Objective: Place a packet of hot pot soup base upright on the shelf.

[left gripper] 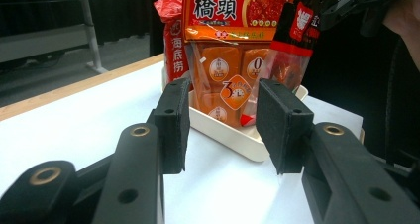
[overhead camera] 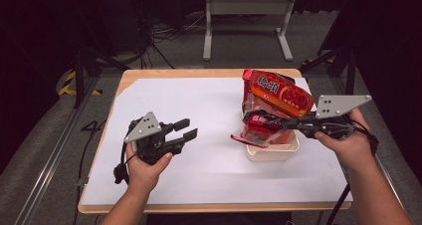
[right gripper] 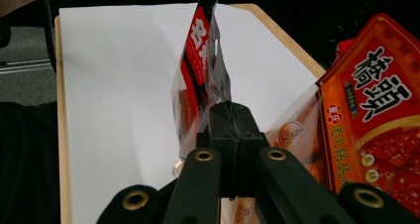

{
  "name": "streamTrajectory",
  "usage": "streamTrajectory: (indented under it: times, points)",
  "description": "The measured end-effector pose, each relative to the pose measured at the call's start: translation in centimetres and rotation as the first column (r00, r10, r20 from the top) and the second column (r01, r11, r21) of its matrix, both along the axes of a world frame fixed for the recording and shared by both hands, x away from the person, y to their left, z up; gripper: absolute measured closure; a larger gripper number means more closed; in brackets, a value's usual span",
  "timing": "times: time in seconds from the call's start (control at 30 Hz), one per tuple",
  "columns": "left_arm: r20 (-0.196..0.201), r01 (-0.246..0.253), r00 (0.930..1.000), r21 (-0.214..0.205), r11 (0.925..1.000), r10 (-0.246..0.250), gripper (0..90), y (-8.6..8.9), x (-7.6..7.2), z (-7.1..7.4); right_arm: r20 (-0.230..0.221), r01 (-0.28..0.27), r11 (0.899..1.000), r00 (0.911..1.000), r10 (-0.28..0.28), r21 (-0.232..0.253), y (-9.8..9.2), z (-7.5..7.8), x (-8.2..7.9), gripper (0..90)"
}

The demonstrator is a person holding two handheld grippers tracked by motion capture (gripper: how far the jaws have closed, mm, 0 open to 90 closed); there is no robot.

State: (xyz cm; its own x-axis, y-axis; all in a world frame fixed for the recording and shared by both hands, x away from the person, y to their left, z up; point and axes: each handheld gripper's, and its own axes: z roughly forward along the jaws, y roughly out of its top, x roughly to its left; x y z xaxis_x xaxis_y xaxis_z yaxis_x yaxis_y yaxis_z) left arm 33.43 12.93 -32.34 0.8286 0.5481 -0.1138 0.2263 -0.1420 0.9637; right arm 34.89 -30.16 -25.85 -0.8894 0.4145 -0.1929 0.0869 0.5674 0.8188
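One red-black sachet (overhead camera: 255, 127) pinched in right gripper (overhead camera: 271, 121), jaws closed on it, held over front edge of white tray (overhead camera: 273, 153) beside orange packet (overhead camera: 279, 93). Left gripper (overhead camera: 185, 129) open, empty, above white sheet (overhead camera: 199, 110), well apart.

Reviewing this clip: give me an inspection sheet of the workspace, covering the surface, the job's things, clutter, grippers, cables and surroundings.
Surface: wooden table covered by a white sheet.
Job's things: white tray at the right holds upright sauce packets; a large orange packet leans at the back, a dark-topped red packet is raised at the front.
Clutter: nothing seen.
Grippers: left gripper open, empty, over the sheet; right gripper shut on the dark-topped red packet.
Cables: a black cable trails from the left gripper; more lie on the floor behind.
Surroundings: dark room, grey floor, white frame behind the table.
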Motion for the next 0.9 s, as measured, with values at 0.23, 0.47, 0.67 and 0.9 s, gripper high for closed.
streamTrajectory:
  times: [0.23, 0.47, 0.67, 0.9]
  points:
    - [0.001, -0.003, 1.0, 0.003, 1.0, 0.003, 57.9, 0.0, 0.0, 0.0, -0.005, 0.02, 1.0, 0.9998, -0.02, -0.015, -0.9, 0.1, 0.0, 89.6]
    - [-0.002, -0.004, 1.0, 0.004, 1.0, 0.004, 58.0, 0.1, 0.1, -0.1, -0.026, 0.029, 0.999, 0.9992, -0.03, -0.046, -1.6, 0.2, -0.1, 89.6]
    - [-0.002, -0.001, 1.0, 0.0, 1.0, 0.001, 58.3, 0.1, 0.1, -0.1, -0.041, 0.031, 0.997, 0.9986, -0.034, -0.074, -1.8, 0.1, 0.0, 89.5]
    - [-0.003, -0.004, 1.0, 0.003, 1.0, 0.004, 58.4, 0.0, 0.2, -0.1, -0.066, 0.027, 0.995, 0.9972, -0.034, -0.097, -1.9, -0.2, 0.2, 89.4]
